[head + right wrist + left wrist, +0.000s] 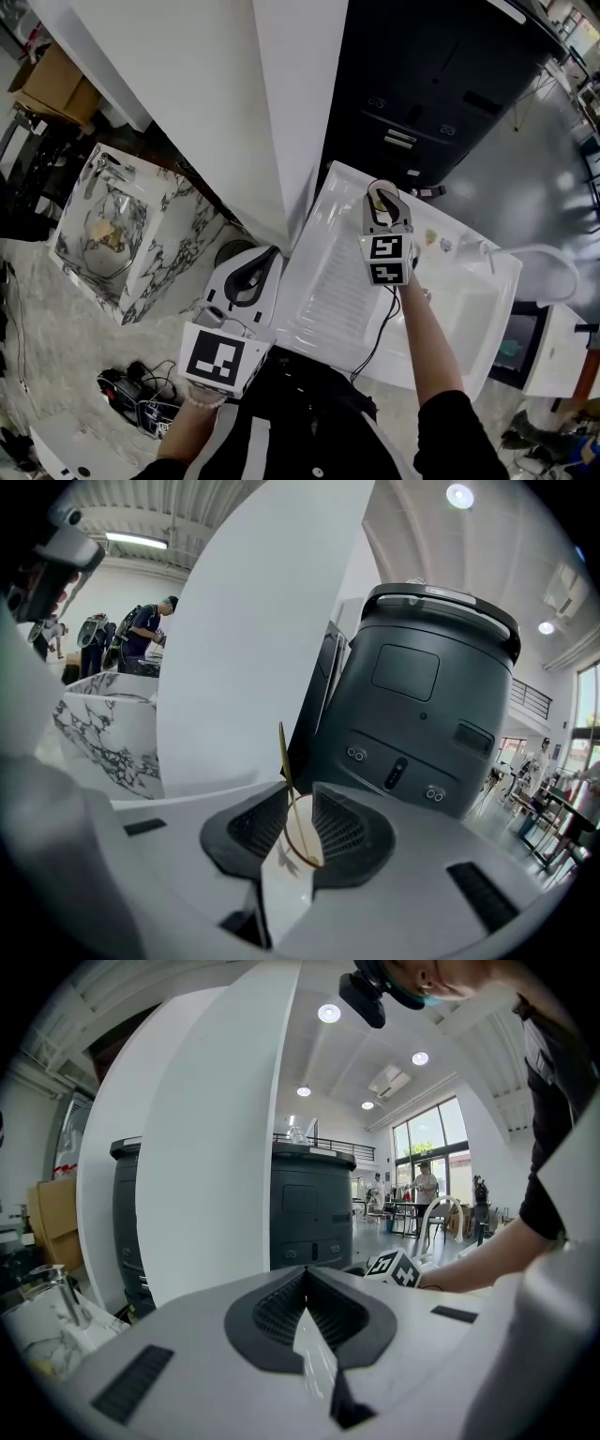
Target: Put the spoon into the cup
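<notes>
In the right gripper view a small white cup (302,838) with a brownish rim sits low between the jaws. A thin gold spoon (286,761) stands in it, its handle slanting up past the fingertips. My right gripper (299,797) is open; its pads flank the spoon and the cup without pressing on either. Seen from the head view, the right gripper (383,190) hovers over the far edge of the white sink unit (328,281). My left gripper (257,264) hangs off that unit's left edge, shut and empty (306,1274).
A dark grey cabinet (441,84) stands right behind the sink unit, with a white pillar (281,112) to its left. The sink basin (459,319) and a white tap (539,258) lie to the right. A marble washbasin (103,225) and cables (141,394) sit at the left.
</notes>
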### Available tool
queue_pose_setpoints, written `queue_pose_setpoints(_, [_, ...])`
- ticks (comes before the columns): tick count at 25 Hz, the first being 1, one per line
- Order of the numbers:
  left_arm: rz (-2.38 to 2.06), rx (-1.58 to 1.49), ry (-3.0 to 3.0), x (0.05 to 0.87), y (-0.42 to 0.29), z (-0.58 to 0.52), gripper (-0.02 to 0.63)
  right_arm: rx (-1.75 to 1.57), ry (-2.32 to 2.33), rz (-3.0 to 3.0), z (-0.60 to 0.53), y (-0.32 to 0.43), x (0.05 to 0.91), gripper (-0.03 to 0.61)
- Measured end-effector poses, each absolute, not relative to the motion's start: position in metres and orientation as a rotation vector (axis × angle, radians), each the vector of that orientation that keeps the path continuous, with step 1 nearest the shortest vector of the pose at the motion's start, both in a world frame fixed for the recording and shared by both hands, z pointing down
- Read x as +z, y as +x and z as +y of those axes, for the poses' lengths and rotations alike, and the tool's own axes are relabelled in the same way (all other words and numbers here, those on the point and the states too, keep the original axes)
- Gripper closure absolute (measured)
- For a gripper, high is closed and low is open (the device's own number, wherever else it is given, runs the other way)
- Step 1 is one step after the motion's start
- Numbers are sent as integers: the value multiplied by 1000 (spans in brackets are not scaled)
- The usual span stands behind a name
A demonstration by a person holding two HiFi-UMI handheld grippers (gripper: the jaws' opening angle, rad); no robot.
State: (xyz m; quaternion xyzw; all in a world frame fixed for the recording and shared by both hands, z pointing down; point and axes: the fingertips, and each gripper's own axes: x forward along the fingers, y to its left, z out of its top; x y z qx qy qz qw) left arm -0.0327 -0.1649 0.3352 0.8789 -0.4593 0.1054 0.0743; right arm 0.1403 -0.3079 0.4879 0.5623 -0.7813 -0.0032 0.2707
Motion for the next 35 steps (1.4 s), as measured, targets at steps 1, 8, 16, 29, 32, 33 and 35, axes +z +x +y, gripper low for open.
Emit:
queue_pose_setpoints(1, [-1381,317,2636,335,-34,-165,614,-6,1510,-2106,-308,139,489,507])
queue_pose_setpoints(8, [-1376,311,2644,334,-34,-163,614,60,1478,-2094,-301,140,497,448])
queue_pose_setpoints(16, [-1364,300,2646,334,-37,-161,614,39,1519,-2167,-284,135,472,445])
queue_pose_setpoints(29, [-1263,267,2740,326,-16,-154,614,50,1697,-2252,-232,150,416,577])
queue_pose_setpoints(32, [-1230,261,2773,324,-8,-153,614,67,1753,-2247,-216,157,404,577])
queue_pose_setpoints(33, [-1223,256,2789,322,-5,-153,614,73,1773,-2245,-211,160,400,577])
queue_pose_setpoints(35, [-1207,253,2807,319,0,-153,614,75,1809,-2236,-201,165,393,577])
